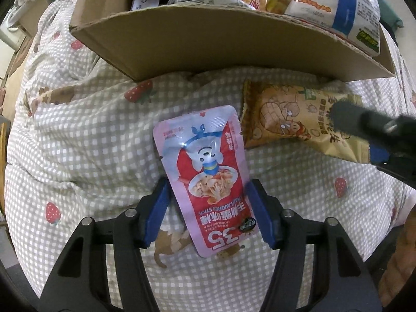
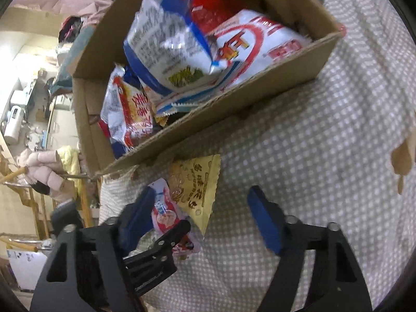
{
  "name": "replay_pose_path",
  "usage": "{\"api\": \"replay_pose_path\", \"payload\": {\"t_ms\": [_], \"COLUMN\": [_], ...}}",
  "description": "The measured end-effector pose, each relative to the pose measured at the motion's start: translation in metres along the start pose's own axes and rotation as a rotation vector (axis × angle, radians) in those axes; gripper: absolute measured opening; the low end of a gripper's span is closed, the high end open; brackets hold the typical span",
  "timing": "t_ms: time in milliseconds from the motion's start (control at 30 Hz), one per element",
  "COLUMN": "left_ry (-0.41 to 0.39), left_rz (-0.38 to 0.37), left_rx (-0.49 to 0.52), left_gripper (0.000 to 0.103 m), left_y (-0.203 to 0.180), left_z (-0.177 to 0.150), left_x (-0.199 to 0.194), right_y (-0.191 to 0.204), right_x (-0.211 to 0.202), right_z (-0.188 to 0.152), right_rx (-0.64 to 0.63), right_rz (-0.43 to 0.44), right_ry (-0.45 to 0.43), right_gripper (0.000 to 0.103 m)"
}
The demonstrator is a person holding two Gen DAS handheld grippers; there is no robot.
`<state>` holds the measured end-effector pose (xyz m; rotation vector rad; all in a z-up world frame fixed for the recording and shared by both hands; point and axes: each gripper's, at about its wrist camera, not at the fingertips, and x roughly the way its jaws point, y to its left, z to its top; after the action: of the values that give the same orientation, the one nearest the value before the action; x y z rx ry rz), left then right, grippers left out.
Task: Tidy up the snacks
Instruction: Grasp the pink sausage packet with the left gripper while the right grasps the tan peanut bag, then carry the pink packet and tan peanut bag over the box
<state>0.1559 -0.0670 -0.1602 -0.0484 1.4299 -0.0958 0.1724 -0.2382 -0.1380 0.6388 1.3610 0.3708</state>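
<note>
Your left tongs [image 1: 206, 208] straddle the pink packet [image 1: 205, 179], released. Your right tongs [image 2: 197, 218] hang released, the yellow packet [image 2: 196, 184] between them, box [image 2: 221, 109] ahead.

A rumpled quilt [image 1: 85, 135] in grey-and-white gingham, printed with red strawberries [image 1: 139, 91] and brown bears, covers the surface. Beyond its edge, a cluttered, brightly lit room holds a pink padded jacket [image 2: 44, 167] and blurred white items.

Black slotted arms, blue jaws, silver screws
</note>
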Motion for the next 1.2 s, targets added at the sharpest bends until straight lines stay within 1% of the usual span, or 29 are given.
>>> {"api": "replay_pose_path", "payload": {"t_ms": [33, 67, 133, 167, 200, 267, 333, 367, 433, 500, 567, 633, 733, 800, 900, 933, 1033, 1067, 1133, 1200], "left_ry": [-0.001, -0.004, -0.005, -0.007, -0.008, -0.012, -0.018, -0.023, -0.031, -0.037, -0.051, -0.067, -0.067, -0.078, -0.068, -0.071, -0.081, -0.088, -0.087, -0.075], "left_rz": [0.0, 0.005, 0.001, -0.002, -0.006, -0.018, -0.026, -0.022, -0.018, -0.036, -0.056, -0.077, -0.118, -0.12, -0.139, -0.129, -0.072, -0.063, -0.05, -0.063], "left_rx": [0.0, 0.002, 0.001, -0.001, -0.002, -0.01, -0.017, -0.011, -0.011, 0.001, 0.013, 0.016, 0.018, 0.033, 0.058, 0.062, 0.065, 0.061, 0.054, 0.036], "left_gripper": [0.053, 0.051, 0.05, 0.048, 0.047, 0.041, 0.037, 0.032, 0.027, 0.012, 0.006, 0.003, 0.002, 0.002, 0.003, 0.005, 0.006, 0.009, 0.009, 0.009], "left_y": [0.002, 0.002, 0.002, 0.006, 0.006, 0.011, 0.014, 0.014, 0.015, 0.013, 0.015, 0.015, 0.017, 0.016, 0.004, 0.001, -0.007, -0.007, -0.008, -0.006], "left_z": [0.002, 0.003, 0.005, 0.005, 0.006, 0.004, 0.004, 0.003, 0.0, -0.002, -0.005, -0.007, -0.011, -0.015, -0.018, -0.017, -0.009, -0.005, 0.0, 0.009], "left_x": [-0.001, -0.001, -0.002, -0.004, -0.004, -0.008, -0.012, -0.014, -0.019, -0.026, -0.033, -0.04, -0.046, -0.049, -0.049, -0.045, -0.036, -0.032, -0.028, -0.019], "right_y": [0.002, 0.005, 0.008, 0.009, 0.011, 0.011, 0.011, 0.011, 0.01, 0.013, 0.015, 0.017, 0.016, 0.014, 0.01, 0.007, -0.001, -0.003, -0.007, -0.011], "right_x": [0.002, 0.002, 0.0, -0.002, -0.004, -0.011, -0.018, -0.023, -0.032, -0.043, -0.051, -0.059, -0.068, -0.075, -0.085, -0.09, -0.096, -0.098, -0.099, -0.099], "right_z": [-0.001, -0.002, -0.004, -0.005, -0.007, -0.01, -0.013, -0.015, -0.019, -0.023, -0.028, -0.032, -0.035, -0.037, -0.04, -0.042, -0.046, -0.047, -0.048, -0.046], "right_rx": [-0.013, -0.038, -0.064, -0.07, -0.081, -0.092, -0.098, -0.101, -0.105, -0.121, -0.135, -0.153, -0.162, -0.157, -0.135, -0.125, -0.103, -0.097, -0.088, -0.073], "right_rz": [-0.007, -0.026, -0.037, -0.037, -0.034, -0.031, -0.025, -0.022, -0.009, 0.007, 0.016, 0.02, 0.021, 0.019, 0.019, 0.023, 0.032, 0.033, 0.027, 0.024], "right_ry": [0.005, 0.005, 0.0, -0.001, -0.006, -0.019, -0.028, -0.037, -0.053, -0.072, -0.087, -0.102, -0.118, -0.132, -0.155, -0.166, -0.178, -0.179, -0.182, -0.179], "right_gripper": [0.043, 0.038, 0.02, 0.02, 0.016, 0.009, 0.007, 0.007, 0.007, 0.006, 0.006, 0.006, 0.006, 0.006, 0.006, 0.006, 0.006, 0.006, 0.006, 0.006]}}
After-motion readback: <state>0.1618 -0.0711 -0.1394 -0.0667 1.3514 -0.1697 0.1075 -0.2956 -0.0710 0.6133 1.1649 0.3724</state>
